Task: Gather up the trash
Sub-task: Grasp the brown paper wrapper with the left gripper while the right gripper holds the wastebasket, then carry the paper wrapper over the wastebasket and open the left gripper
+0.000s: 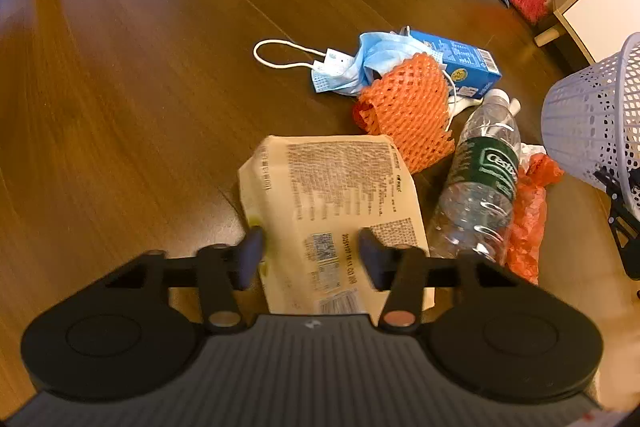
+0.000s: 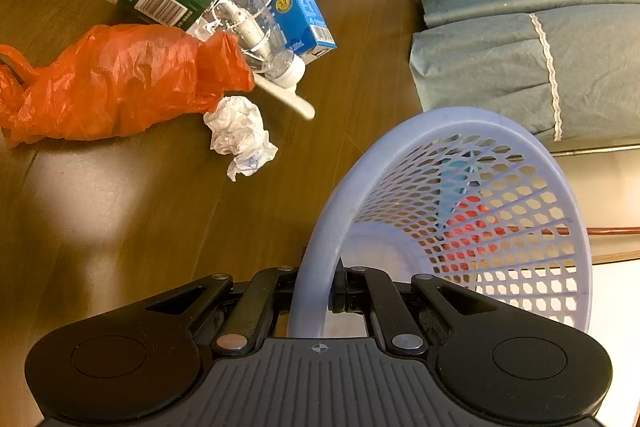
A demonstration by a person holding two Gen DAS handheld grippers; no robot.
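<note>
The left gripper is held wide open above the near end of the tan paper package, which lies flat on the wooden floor at lower centre of the left wrist view; nothing is gripped yet. The right gripper is clamped on the near rim of the lavender mesh basket, at lower right of the right wrist view.

For a clean pick, the open fingers are best lowered astride one edge of the package so that the thin sheet is pinched rather than pressed flat, and the basket mouth kept tilted toward the pile.

The remaining trash is heaped at centre right: a face mask, orange foam netting, a blue carton, a clear bottle and an orange plastic bag. A crumpled tissue is seen clearly only from the right wrist. The package's near end is cut off by the gripper body, and its print is too blurred to be read.
</note>
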